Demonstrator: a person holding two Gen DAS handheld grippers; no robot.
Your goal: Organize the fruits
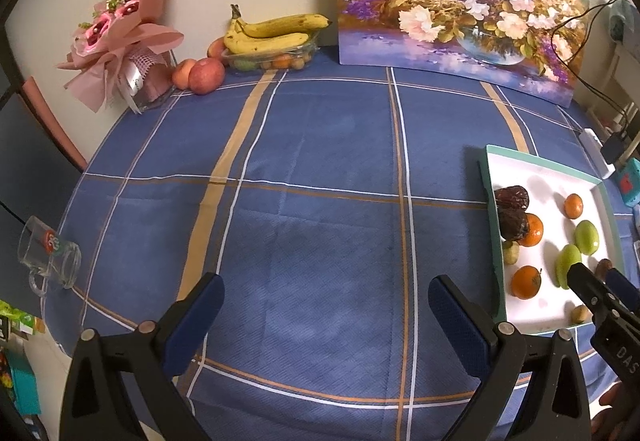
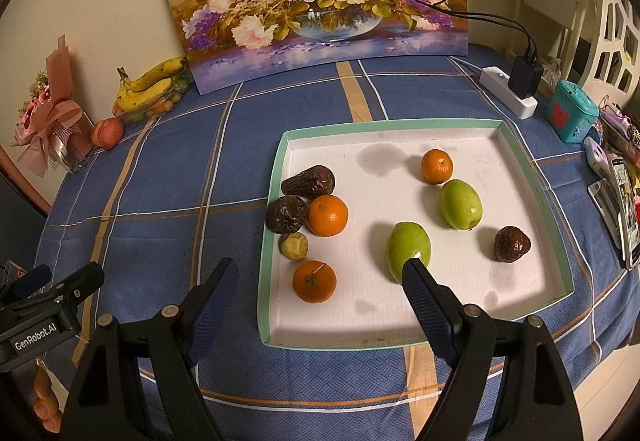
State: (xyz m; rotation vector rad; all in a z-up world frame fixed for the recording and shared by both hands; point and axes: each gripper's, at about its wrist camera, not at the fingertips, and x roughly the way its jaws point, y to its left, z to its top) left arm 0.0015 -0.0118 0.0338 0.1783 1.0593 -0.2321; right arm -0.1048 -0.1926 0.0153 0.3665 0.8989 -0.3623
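Here the right gripper hangs over the near left part of a shallow white tray with a mint-green rim, its jaws spread wide and gripping nothing; the right fingertip overlaps the near end of a green fruit in the right wrist view, though whether it touches the fruit is hard to tell from this angle. Between the jaws, on the tray floor, lies an orange. At about ten o'clock from it sits a small yellowish fruit, and beyond that a second orange touching two dark wrinkled fruits against the tray's left wall. A third orange lies at twelve o'clock in the tray, just beside a second green fruit, and a lone dark fruit rests at three o'clock. The left gripper is also wide open and empty, poised above bare blue checked tablecloth well to the left of the tray. Far off at eleven o'clock in the left wrist view, by the wall, a glass dish with bananas on top stands beside two apples, a pink bouquet and a flower painting.
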